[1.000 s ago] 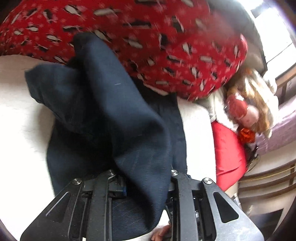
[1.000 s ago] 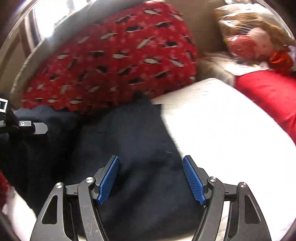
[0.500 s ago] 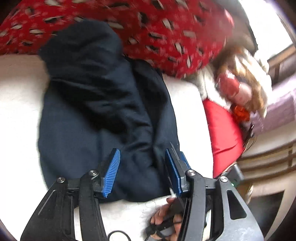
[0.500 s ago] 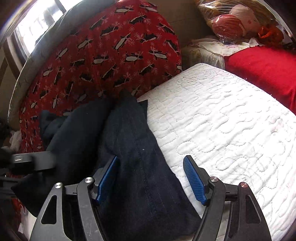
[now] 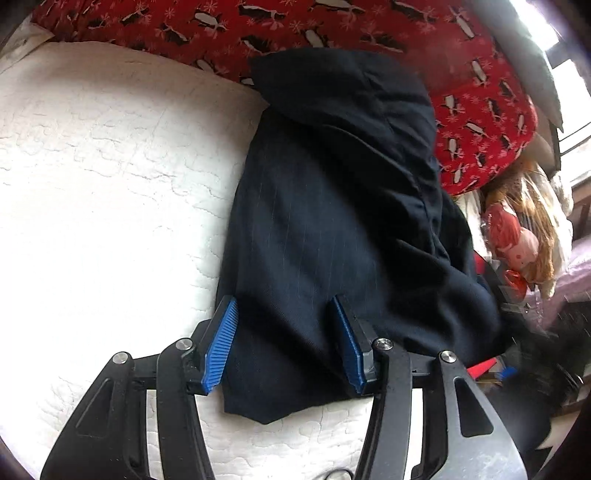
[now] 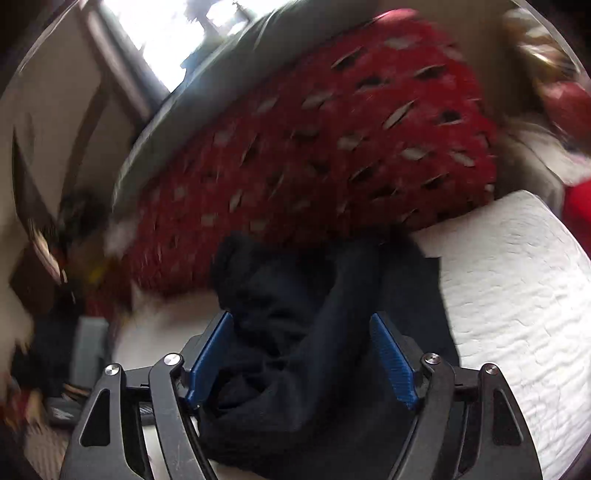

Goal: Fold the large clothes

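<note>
A dark navy garment [image 5: 332, 221] lies folded lengthwise on the white quilted mattress [image 5: 110, 184], its far end against the red penguin-print bedding. My left gripper [image 5: 282, 301] hovers over the garment's near end, open, with its blue pads apart and cloth below them, not pinched. In the blurred right wrist view the same garment [image 6: 295, 295] looks bunched. My right gripper [image 6: 300, 315] straddles that bunch with its jaws opening. Cloth lies between its pads [image 6: 393, 358], and I see no pinch.
Red penguin-print bedding [image 5: 332, 29] rises along the mattress's far side, with a grey pillow [image 6: 221, 74] behind it. A doll in a plastic bag [image 5: 517, 240] and a red cloth [image 6: 580, 214] sit off the mattress's right end. White mattress [image 6: 517, 295] shows right of the garment.
My left gripper went from shut on the lifted garment to open and moved left over it. The garment now lies flat. The right gripper rose and swung left, and its view is blurred.
</note>
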Demonstrator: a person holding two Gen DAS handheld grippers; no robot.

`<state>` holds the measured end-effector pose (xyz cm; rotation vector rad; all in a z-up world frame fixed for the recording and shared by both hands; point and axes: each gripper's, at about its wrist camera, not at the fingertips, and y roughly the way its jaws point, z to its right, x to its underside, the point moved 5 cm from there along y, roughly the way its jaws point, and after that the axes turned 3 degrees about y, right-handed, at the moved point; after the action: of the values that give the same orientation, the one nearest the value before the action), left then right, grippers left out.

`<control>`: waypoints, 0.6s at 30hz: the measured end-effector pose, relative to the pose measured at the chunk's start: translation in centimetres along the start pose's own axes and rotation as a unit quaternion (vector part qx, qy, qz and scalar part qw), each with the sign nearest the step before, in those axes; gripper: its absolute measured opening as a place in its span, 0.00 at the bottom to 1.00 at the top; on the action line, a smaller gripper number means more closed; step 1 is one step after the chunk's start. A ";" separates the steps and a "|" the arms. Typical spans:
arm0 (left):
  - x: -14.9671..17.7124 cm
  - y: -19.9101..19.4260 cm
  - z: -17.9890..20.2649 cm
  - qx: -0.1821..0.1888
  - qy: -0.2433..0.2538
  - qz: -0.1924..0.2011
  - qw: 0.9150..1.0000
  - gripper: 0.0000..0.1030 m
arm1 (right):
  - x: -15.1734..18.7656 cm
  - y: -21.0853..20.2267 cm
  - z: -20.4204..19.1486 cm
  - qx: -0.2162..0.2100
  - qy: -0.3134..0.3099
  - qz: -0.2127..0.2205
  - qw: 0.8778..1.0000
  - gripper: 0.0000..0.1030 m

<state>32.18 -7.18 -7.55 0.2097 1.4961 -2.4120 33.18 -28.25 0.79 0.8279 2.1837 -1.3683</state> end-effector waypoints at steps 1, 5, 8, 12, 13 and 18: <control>0.1 -0.1 -0.1 0.005 -0.002 -0.002 1.000 0.49 | 0.7 1.5 -0.4 0.011 -0.017 -0.032 0.999 0.79; 0.6 -0.3 -1.0 0.018 -0.010 -0.005 1.000 0.53 | 2.4 4.6 -0.7 0.019 -0.033 -0.126 0.991 0.74; 0.5 0.1 -1.4 0.034 -0.017 -0.002 0.999 0.53 | 2.7 4.0 -0.2 0.002 -0.014 -0.123 0.992 0.76; 0.6 -0.4 -1.6 0.052 -0.032 -0.002 0.998 0.53 | 4.7 4.3 0.3 -0.027 -0.048 -0.176 0.983 0.21; 0.6 -0.8 -1.6 0.055 -0.036 0.001 0.998 0.53 | 4.7 4.1 0.5 -0.031 -0.040 -0.174 0.983 0.12; 0.3 -2.8 -1.2 0.085 -0.033 0.025 0.996 0.54 | 3.1 -1.1 4.0 -0.105 0.087 -0.074 0.988 0.07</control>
<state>30.95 -5.02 -5.77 0.1998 1.2435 -2.4810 30.33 -31.39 -2.17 0.7433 2.5166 -1.1409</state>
